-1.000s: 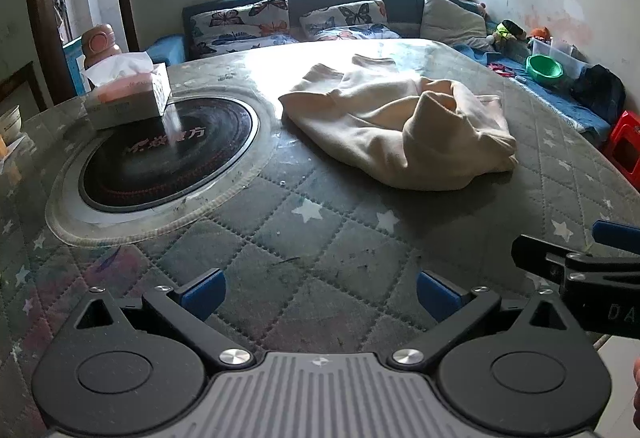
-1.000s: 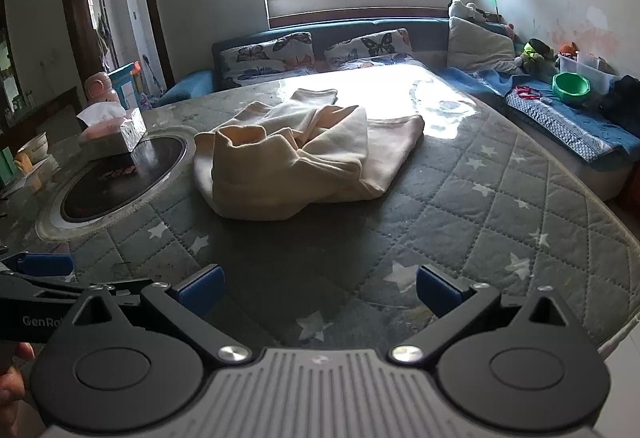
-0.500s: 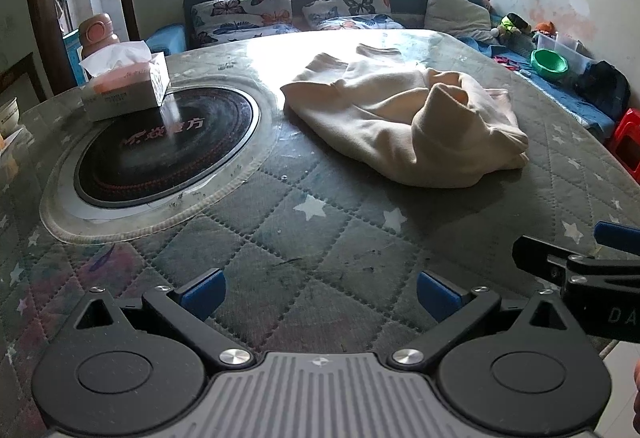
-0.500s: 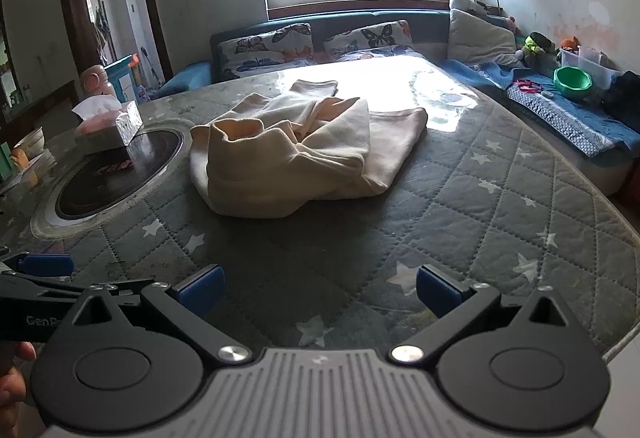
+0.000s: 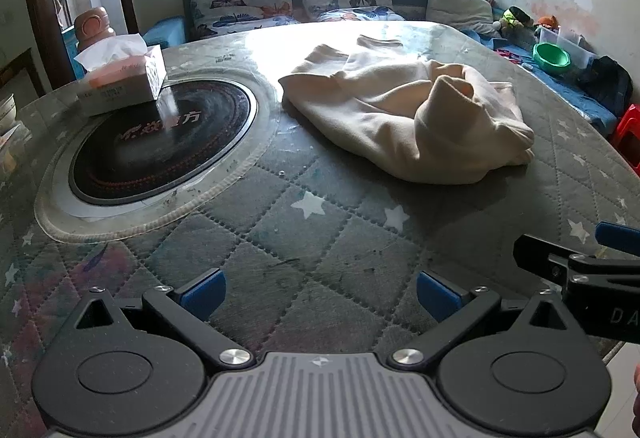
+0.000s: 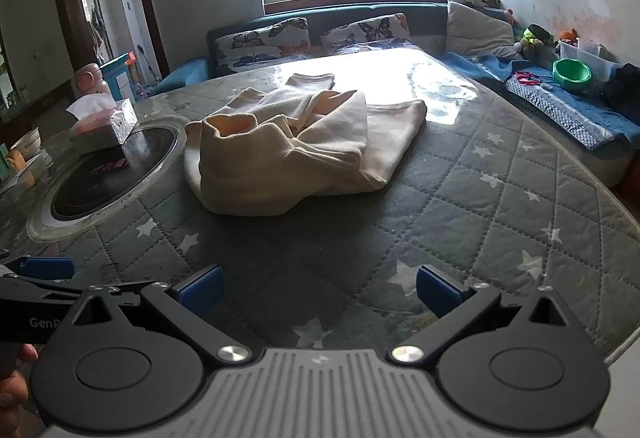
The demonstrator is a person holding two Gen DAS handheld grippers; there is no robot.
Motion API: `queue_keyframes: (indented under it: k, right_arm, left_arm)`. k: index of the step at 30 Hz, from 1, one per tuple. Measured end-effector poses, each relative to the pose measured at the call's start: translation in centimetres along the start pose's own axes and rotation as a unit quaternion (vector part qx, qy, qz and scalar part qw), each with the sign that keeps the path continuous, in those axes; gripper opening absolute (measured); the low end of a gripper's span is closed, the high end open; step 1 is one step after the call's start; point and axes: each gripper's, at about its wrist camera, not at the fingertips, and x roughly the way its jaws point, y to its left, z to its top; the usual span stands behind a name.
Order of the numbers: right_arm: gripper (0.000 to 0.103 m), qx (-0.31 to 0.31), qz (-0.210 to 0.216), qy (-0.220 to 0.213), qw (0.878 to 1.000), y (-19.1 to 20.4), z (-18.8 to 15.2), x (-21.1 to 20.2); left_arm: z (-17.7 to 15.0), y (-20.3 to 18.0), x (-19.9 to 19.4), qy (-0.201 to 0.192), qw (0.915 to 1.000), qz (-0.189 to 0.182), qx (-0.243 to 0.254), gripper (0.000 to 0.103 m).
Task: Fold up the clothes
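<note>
A cream garment (image 5: pixel 404 118) lies crumpled in a loose heap on the quilted grey star-pattern table cover (image 5: pixel 304 238). It also shows in the right wrist view (image 6: pixel 288 154), ahead and slightly left. My left gripper (image 5: pixel 318 296) is open and empty, low over the cover near the front edge, short of the garment. My right gripper (image 6: pixel 318 296) is open and empty, also short of the garment. Each gripper shows at the edge of the other's view.
A round black cooktop (image 5: pixel 160 146) is set into the table at the left, with a tissue box (image 5: pixel 124 82) on its far rim. A sofa with butterfly cushions (image 5: pixel 288 4) stands behind the table. A green bowl (image 6: pixel 572 72) sits on the bench at the right.
Both grippers have moved slightly forward and closer to the garment, which now looks larger in both views. Both stay open. The garment has not moved.
</note>
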Motion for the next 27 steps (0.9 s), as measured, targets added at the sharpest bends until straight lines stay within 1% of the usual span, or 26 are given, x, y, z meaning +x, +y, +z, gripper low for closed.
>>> queue_keyframes:
  k: [27]
  right_arm:
    - [0.103, 0.006, -0.003, 0.009, 1.0, -0.02, 0.28, 0.65]
  left_arm:
    - [0.24, -0.02, 0.66, 0.012, 0.9999, 0.003, -0.001, 0.103]
